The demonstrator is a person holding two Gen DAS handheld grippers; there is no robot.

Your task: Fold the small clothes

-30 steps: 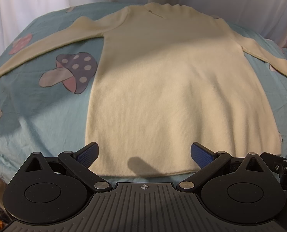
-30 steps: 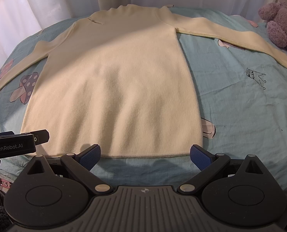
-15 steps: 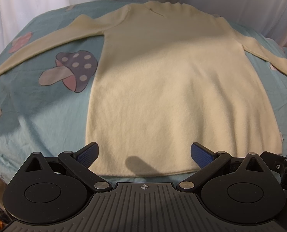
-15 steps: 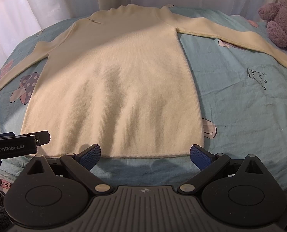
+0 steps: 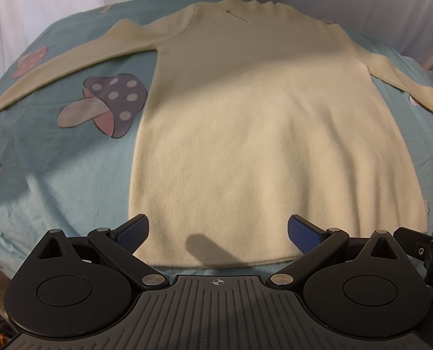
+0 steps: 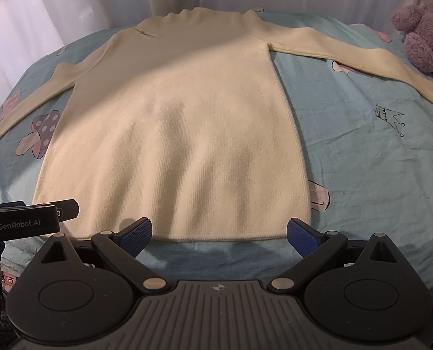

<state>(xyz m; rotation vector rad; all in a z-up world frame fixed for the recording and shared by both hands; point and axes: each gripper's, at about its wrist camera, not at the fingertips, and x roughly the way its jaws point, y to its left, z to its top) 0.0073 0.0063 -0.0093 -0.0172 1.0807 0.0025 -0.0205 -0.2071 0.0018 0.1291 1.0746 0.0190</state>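
- While both tools hover at the near edge of the bed (image 6: 376, 175), a cream sweater (image 5: 274, 145) lies flat on the blue mushroom-print sheet, hem toward the fingers, collar at the far end, sleeves spread out to either side.
- Its long axis runs straight away from both cameras, so the hem is the closest edge to reach.
- The left gripper (image 5: 218, 234) has its fingers spread wide with nothing between them; it sits over the hem's left half, with the hem's left corner just beside its left blue pad.
- The right gripper (image 6: 219, 232) is equally wide and empty, just short of the hem, toward the right corner.
- Judging by this, each hand is nearer its own hem corner, and folding has not begun.
- A purple teddy bear (image 6: 423, 26) sits beyond the right sleeve's cuff.
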